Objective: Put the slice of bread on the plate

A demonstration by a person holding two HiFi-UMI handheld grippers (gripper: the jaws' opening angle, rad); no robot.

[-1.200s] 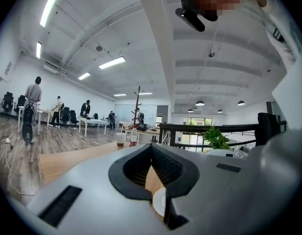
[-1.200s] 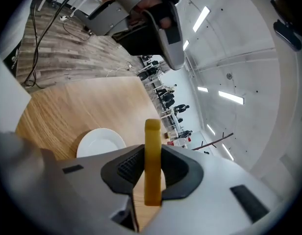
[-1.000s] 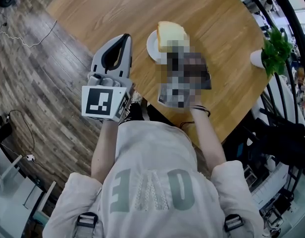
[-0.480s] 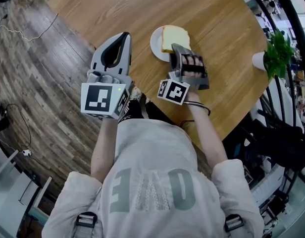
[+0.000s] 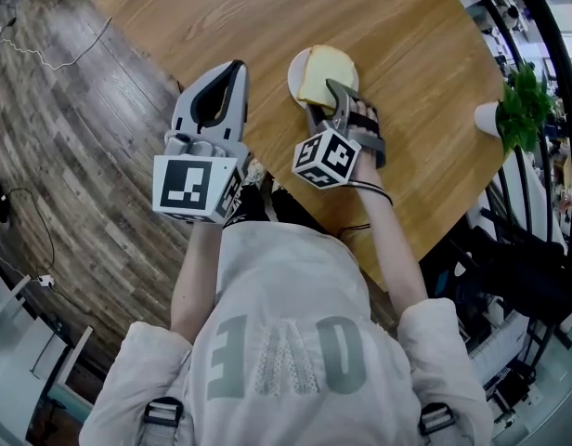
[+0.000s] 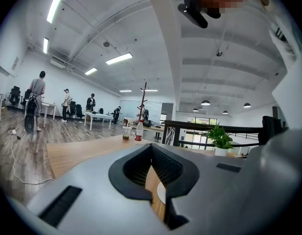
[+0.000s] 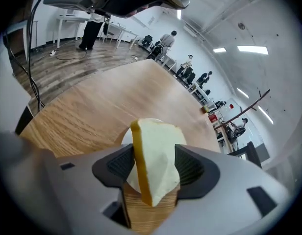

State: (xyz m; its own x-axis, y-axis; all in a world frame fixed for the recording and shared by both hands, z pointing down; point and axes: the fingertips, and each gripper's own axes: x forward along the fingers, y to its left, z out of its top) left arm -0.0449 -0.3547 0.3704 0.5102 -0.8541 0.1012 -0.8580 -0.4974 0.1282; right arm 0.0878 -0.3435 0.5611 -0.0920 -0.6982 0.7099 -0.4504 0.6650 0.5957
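Observation:
A slice of white bread (image 5: 323,72) with a tan crust stands tilted on edge over a small white plate (image 5: 296,69) on the round wooden table (image 5: 407,26). My right gripper (image 5: 324,100) points down at the plate, its jaws opening, with the bread (image 7: 153,165) between the pads and a gap showing on the right side. The plate's rim (image 7: 125,140) peeks out left of the slice. My left gripper (image 5: 233,69) hovers by the table's near left edge, shut and empty. Through its jaws (image 6: 153,180) I see a sliver of the plate (image 6: 162,193).
A potted green plant (image 5: 518,110) sits at the table's right edge by a black railing (image 5: 546,54). A cup (image 6: 125,132) and a bottle (image 6: 138,130) stand at the far side. Wood floor (image 5: 72,137) lies to the left, with people and desks far off.
My right gripper came down with the bread onto the plate and rolled, and its jaws have widened. The left gripper stayed put.

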